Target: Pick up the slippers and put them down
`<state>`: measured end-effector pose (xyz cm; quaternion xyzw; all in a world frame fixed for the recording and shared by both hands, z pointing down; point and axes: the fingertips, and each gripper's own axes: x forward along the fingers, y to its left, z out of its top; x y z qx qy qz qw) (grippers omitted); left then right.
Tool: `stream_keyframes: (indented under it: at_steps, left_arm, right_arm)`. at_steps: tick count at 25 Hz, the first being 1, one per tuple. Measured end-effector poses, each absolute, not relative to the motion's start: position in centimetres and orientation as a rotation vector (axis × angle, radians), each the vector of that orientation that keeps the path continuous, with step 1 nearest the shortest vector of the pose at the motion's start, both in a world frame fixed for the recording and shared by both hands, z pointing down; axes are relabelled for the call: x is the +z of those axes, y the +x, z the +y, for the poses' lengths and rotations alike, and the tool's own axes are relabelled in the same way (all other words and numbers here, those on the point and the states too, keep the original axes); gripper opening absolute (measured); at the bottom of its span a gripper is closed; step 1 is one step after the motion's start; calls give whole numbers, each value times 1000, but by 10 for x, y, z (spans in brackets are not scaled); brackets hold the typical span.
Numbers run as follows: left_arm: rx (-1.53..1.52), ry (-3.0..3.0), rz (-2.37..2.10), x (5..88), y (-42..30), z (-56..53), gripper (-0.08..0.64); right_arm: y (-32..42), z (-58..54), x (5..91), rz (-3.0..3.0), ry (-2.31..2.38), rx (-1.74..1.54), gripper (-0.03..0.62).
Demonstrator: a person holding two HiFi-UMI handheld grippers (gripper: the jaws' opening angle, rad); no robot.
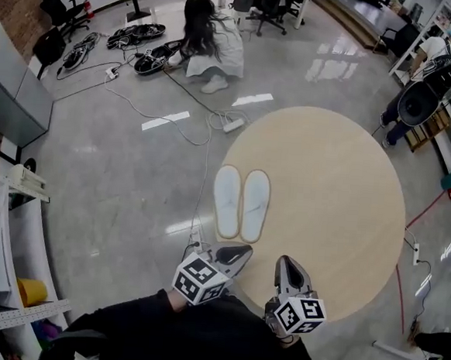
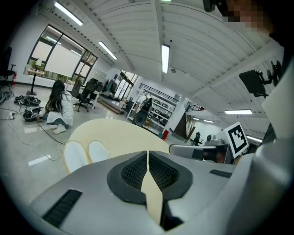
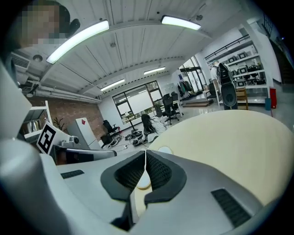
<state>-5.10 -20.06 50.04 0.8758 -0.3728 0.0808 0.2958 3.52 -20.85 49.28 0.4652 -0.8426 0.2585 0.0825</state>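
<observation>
Slippers (image 1: pixel 241 204) lie paired on the desk (image 1: pixel 342 184). Left hand-held gripper (image 1: pixel 233 255) and right hand-held gripper (image 1: pixel 289 270), both closed and empty, should open before each takes one near edge.

2 white slippers (image 1: pixel 241 204) – side by side, flat, on table (image 1: pixel 346 224)

Slippers (image 1: pixel 241 204), pair, side by side on the table (image 1: pixel 341 192) toward its left edge; left tool (image 1: pixel 239 252) and right tool (image 1: pixel 287 262) beside each other at the near rim, short of the slippers; crouching person (image 1: pixel 209 42) and cables (image 1: pixel 136 36) on the floor (image 1: pixel 132 176) well beyond the table, far left
</observation>
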Motion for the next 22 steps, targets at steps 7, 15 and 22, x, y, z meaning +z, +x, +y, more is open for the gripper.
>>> stream_keyframes:
  at_steps: [7,15,22]
  left_arm:
    - [243,2223,-1038,540,-116,-273,25]
    - [342,2161,-1061,574,-151,-318,29]
    - [386,2040,-1113,601,-159,-330,230]
  right_arm:
    - [3,-277,510,-2415,1445,828,17]
    - [-31,-325,546,-2354,1386,877,20]
    - [-43,-347,576,-2346,1324,936,212]
